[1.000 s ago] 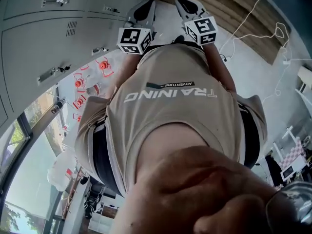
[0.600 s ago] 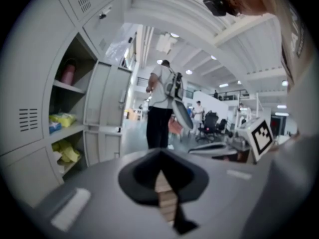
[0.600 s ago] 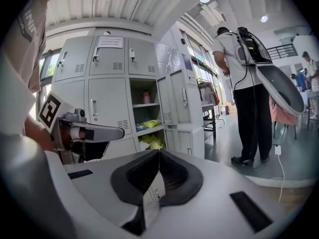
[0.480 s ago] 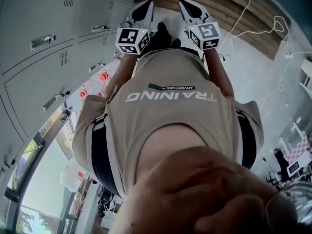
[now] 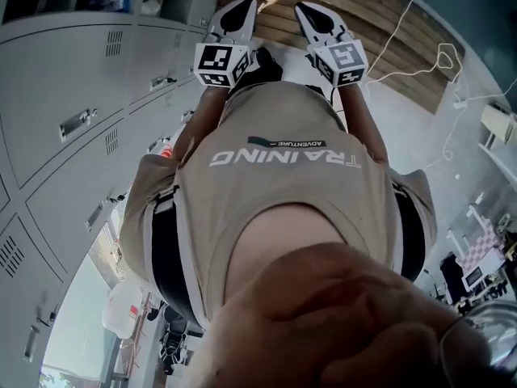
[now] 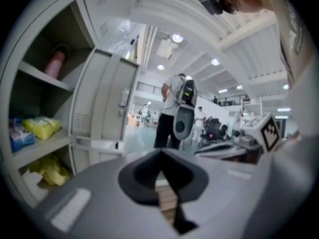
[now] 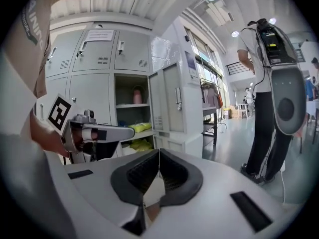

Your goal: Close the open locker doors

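Left gripper (image 6: 160, 153) and right gripper (image 7: 158, 153) are each pinched tip to tip, holding nothing. The head view shows mostly shut lockers (image 5: 73, 120). Only the gripper views show the open locker door (image 7: 169, 103), upright, long axis vertical, swung out right of its shelves (image 7: 132, 105).

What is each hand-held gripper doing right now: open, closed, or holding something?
Left grey hand-held gripper: closed, jaws meeting at the tips, holding nothing.
Right grey hand-held gripper: closed, holding nothing.
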